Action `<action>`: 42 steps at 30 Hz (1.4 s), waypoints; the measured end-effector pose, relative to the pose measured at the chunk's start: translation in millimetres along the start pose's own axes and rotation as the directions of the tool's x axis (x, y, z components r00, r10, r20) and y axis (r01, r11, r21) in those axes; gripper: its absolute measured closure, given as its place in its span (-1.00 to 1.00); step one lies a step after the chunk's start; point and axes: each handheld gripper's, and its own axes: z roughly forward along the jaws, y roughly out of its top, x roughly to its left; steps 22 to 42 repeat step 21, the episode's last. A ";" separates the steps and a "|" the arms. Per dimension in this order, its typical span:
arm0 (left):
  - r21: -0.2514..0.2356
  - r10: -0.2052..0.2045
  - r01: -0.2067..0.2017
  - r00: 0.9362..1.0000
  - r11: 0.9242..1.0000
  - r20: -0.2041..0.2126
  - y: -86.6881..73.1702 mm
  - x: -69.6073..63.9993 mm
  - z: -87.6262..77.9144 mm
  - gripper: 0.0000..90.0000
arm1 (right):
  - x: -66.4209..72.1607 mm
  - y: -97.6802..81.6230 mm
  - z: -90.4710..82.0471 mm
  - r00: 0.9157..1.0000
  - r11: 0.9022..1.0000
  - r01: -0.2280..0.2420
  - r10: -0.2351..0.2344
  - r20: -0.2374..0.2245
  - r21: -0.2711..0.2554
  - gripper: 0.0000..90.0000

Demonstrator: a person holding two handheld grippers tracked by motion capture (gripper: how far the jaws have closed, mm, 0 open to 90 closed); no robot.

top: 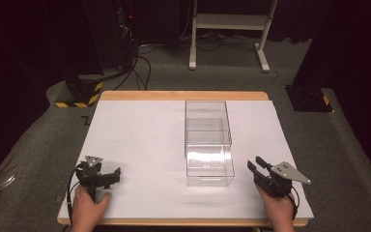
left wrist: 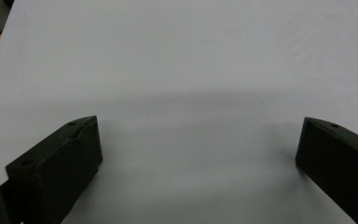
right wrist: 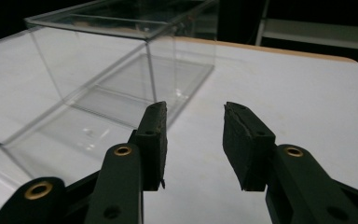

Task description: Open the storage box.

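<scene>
Right gripper (top: 257,167) jaws part-open, empty, beside clear acrylic box (top: 208,143); approach level, grip one wall squarely. Left gripper (top: 107,175) jaws wide, empty.

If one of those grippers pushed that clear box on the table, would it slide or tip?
The clear box looks like thin, rigid plastic, probably light. On the smooth white table, it would likely slide. It lies long and low, so tipping seems unlikely. Its glossy walls might slip in a pinch.
</scene>
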 end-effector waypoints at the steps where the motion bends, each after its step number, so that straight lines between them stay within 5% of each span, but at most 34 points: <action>1: 0.001 0.000 0.000 1.000 1.000 0.001 0.0 0.0 0.0 -0.99 | -2.2 -1.6 0.8 1.000 1.000 -0.003 0.003 0.011 0.009 0.32; 7: 0.000 0.000 0.000 1.000 1.000 0.000 0.0 0.0 0.0 -0.99 | -7.3 -14.9 5.3 0.997 0.997 0.036 -0.041 0.063 0.075 0.21; 10: 0.000 0.000 0.000 1.000 1.000 0.000 0.0 0.0 0.0 -0.99 | -8.7 -24.3 14.4 0.991 0.982 0.075 -0.093 0.096 0.170 0.04; 15: 0.001 0.000 0.000 1.000 1.000 0.001 0.0 0.1 0.0 -0.99 | -12.2 -25.1 23.0 0.992 0.967 0.045 -0.071 0.099 0.249 -0.17; 20: -0.001 0.000 0.000 1.000 1.000 0.000 -0.1 0.0 0.0 -0.99 | -11.1 -24.5 31.6 0.992 0.942 0.049 -0.084 0.093 0.331 -0.26; 42: -0.001 0.000 0.000 1.000 1.000 0.000 -0.1 0.0 0.0 -0.99 | -11.1 -24.5 31.6 0.992 0.942 0.049 -0.084 0.093 0.331 -0.26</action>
